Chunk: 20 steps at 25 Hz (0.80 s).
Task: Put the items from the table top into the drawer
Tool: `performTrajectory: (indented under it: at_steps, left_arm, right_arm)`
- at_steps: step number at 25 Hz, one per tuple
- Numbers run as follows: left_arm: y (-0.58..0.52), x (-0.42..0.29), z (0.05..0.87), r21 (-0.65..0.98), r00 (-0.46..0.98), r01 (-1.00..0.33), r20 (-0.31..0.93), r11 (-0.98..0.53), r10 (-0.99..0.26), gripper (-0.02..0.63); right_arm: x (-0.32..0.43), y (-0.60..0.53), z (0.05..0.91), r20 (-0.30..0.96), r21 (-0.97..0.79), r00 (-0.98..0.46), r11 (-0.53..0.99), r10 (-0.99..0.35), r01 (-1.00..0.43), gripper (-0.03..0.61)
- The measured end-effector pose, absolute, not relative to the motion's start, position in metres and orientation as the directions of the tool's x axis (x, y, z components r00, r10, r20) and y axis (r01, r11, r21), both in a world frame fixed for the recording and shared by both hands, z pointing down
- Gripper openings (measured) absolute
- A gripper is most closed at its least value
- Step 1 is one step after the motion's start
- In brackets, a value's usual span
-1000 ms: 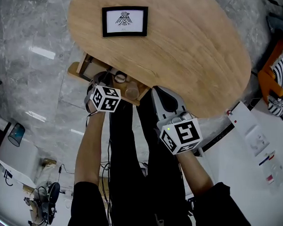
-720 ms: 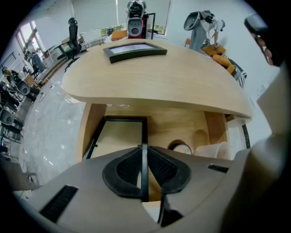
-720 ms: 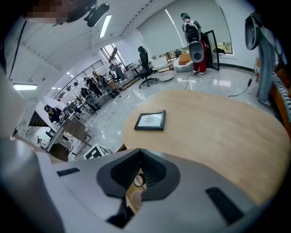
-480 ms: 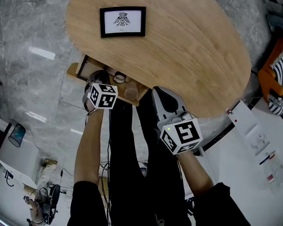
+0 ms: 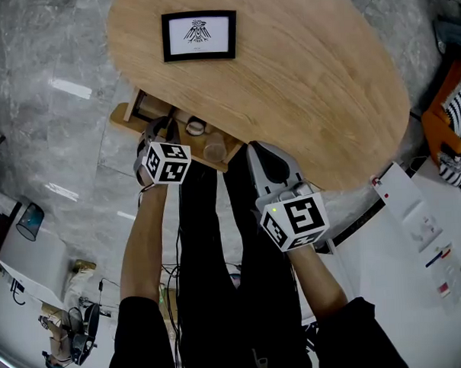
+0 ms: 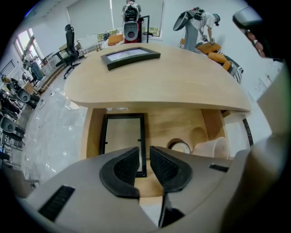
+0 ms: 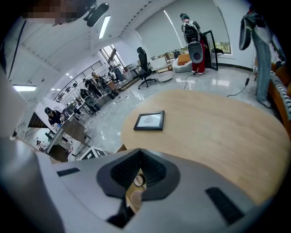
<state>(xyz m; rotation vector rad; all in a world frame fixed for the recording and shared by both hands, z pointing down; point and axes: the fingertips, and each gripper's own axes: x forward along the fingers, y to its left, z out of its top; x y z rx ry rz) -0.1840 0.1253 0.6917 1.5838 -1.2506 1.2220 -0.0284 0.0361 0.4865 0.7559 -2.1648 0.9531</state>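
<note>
A black-framed picture (image 5: 200,36) (image 6: 130,55) (image 7: 149,120) lies on the oval wooden table (image 5: 310,92). Under the table's near edge the wooden drawer (image 5: 124,114) (image 6: 93,132) stands pulled out. In it lie an empty black frame (image 6: 122,136), a round tin (image 5: 195,127) (image 6: 180,147) and a pale cup (image 5: 214,148) (image 6: 211,148) on its side. My left gripper (image 5: 158,137) (image 6: 144,149) points steeply down over the drawer. Its jaws have just been opening and stand slightly apart above the frame's right edge, pressing on nothing. My right gripper (image 5: 258,149) (image 7: 140,151) hangs shut and empty at the table's near edge.
The person's legs stand under the drawer on a grey marble floor (image 5: 51,88). An orange and striped bundle (image 5: 449,124) lies at the right, and a white board (image 5: 415,225) on the floor near it. Office chairs and gear stand far off.
The left gripper has shifted a little to the left over the drawer. The right gripper has kept still.
</note>
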Motion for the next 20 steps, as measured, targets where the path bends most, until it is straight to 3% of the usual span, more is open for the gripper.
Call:
performTrajectory:
  at_steps: [7,12,20]
  left_arm:
    - [0.102,-0.186,0.659,-0.015,0.065,-0.976,0.933,-0.219,-0.355,0.072]
    - [0.094,-0.177,0.641,0.047,0.13,-0.976,0.909,-0.214,-0.396,0.02]
    - [0.062,-0.153,0.595,0.051,0.204,-0.954,0.835,-0.297,-0.511,0.014]
  right_arm:
    - [-0.024,0.037,0.485,0.739,-0.413,-0.623,0.56,-0.254,-0.718,0.009]
    - [-0.023,0.04,0.482,0.734,-0.418,-0.626,0.553,-0.262,-0.721,0.009]
    - [-0.011,0.037,0.476,0.726,-0.414,-0.621,0.533,-0.296,-0.738,0.009]
